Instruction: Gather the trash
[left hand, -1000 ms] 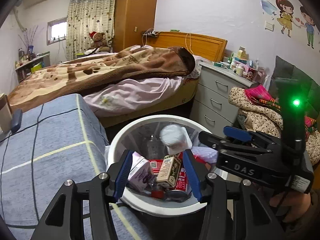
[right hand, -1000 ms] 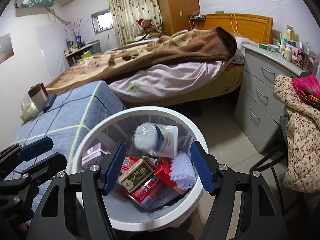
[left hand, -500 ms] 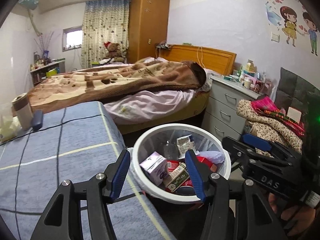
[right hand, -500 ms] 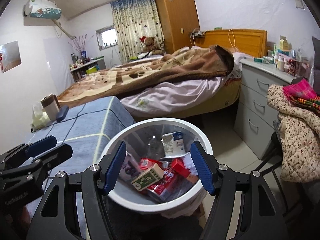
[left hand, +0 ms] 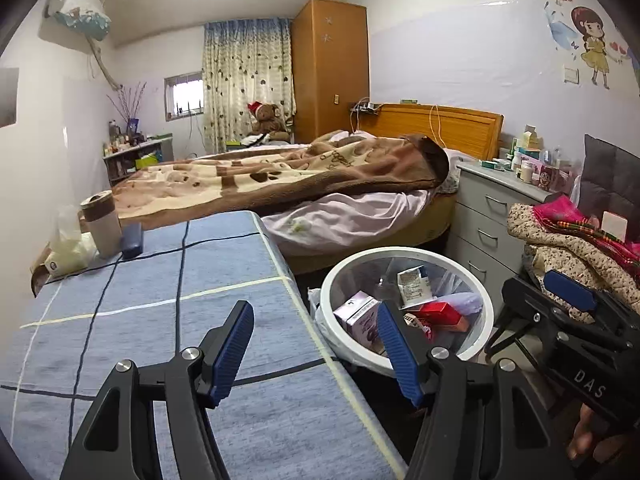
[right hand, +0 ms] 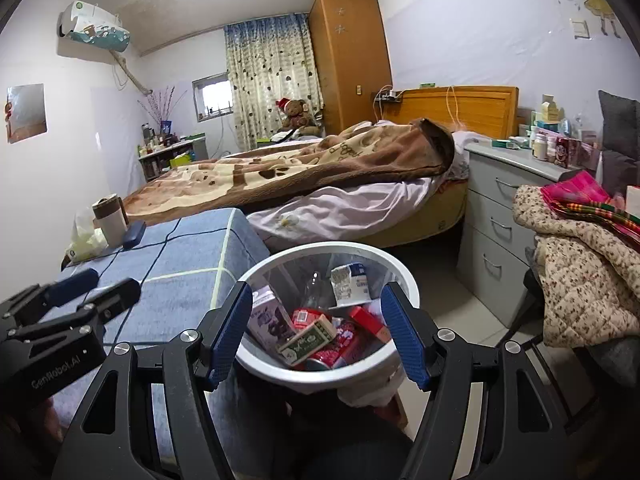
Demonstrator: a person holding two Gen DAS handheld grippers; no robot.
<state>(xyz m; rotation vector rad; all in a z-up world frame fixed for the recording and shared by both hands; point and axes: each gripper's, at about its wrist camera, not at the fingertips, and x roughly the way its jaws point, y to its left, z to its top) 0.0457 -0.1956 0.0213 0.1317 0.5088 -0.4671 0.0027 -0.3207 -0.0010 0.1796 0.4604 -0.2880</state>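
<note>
A white-rimmed trash bin [left hand: 404, 250] stands on the floor beside the blue checked cover [left hand: 160, 280]. Inside lie a purple carton [left hand: 356, 314], a white carton [left hand: 414, 282] and a red box [left hand: 436, 312]. My left gripper [left hand: 314, 320] hovers over the cover's edge, left of the bin; its jaws are opening with nothing between them. The right wrist view looks down into the bin [right hand: 320, 246] at a green-and-white box [right hand: 308, 338]. My right gripper [right hand: 316, 300] is open and empty, in front of the bin.
A cup [left hand: 102, 222], a tissue pack [left hand: 66, 254] and a dark case [left hand: 132, 240] sit at the cover's far end. A bed with a brown blanket [left hand: 304, 176] lies beyond. Grey drawers [left hand: 488, 220] and piled quilted clothes [left hand: 572, 248] stand to the right.
Both grippers have drawn back and up from the bin. The left one has swung left over the blue cover and its jaws have widened. The white carton has settled inside the bin.
</note>
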